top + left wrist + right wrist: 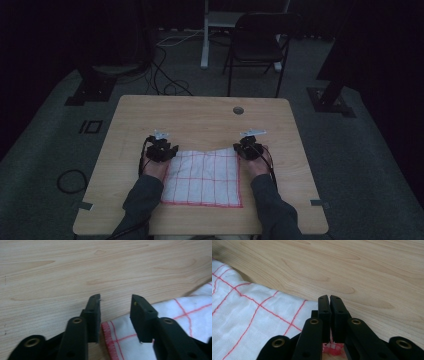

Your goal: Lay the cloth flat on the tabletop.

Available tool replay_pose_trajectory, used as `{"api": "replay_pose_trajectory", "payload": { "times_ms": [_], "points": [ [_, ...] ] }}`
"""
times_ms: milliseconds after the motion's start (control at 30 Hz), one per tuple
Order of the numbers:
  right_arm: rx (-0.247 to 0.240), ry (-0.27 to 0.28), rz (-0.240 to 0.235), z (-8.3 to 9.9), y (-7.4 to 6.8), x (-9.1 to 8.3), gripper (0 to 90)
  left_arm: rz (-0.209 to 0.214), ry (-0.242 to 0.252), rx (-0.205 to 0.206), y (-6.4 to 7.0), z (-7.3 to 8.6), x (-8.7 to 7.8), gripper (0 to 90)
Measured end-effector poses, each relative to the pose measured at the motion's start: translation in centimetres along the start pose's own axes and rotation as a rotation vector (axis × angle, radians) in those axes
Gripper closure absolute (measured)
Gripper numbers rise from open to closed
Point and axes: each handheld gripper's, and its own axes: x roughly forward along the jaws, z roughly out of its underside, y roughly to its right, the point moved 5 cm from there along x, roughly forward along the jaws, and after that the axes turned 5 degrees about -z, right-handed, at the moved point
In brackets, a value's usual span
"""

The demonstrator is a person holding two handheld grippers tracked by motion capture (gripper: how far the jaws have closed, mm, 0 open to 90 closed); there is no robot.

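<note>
Cloth corner in right gripper

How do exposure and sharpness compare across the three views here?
High view: dim and underexposed, room nearly black, the cloth and table still readable. Left gripper view: bright, wood grain sharp, left gripper slightly soft. Right gripper view: bright, even; right gripper and cloth weave clear.

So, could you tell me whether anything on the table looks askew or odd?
Only slightly: the white red-checked cloth bulges along its far edge instead of lying flat. The right gripper pinches its corner; the left gripper is open at the other.
</note>
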Motion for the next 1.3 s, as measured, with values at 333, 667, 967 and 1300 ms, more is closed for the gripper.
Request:
{"api": "replay_pose_trajectory", "payload": {
  "times_ms": [333,667,967,1300],
  "points": [
    [0.000,0.007,-0.004,0.1,0.0,-0.2,88.0,0.001,-0.035,0.017,0.5,1.1,0.7,54.4],
    [-0.014,0.029,-0.010,-0.4,-0.1,-0.9,88.3,0.042,0.008,0.016,1.2,-0.1,-1.4,85.4],
    [-0.019,0.077,-0.018,0.0,-0.2,-3.3,88.3,0.078,0.093,0.059,2.0,0.5,-5.4,86.0],
    [0.008,0.058,-0.087,4.8,-1.6,-6.0,88.7,0.160,0.016,0.080,4.1,6.8,-7.4,85.9]
  ]
}}
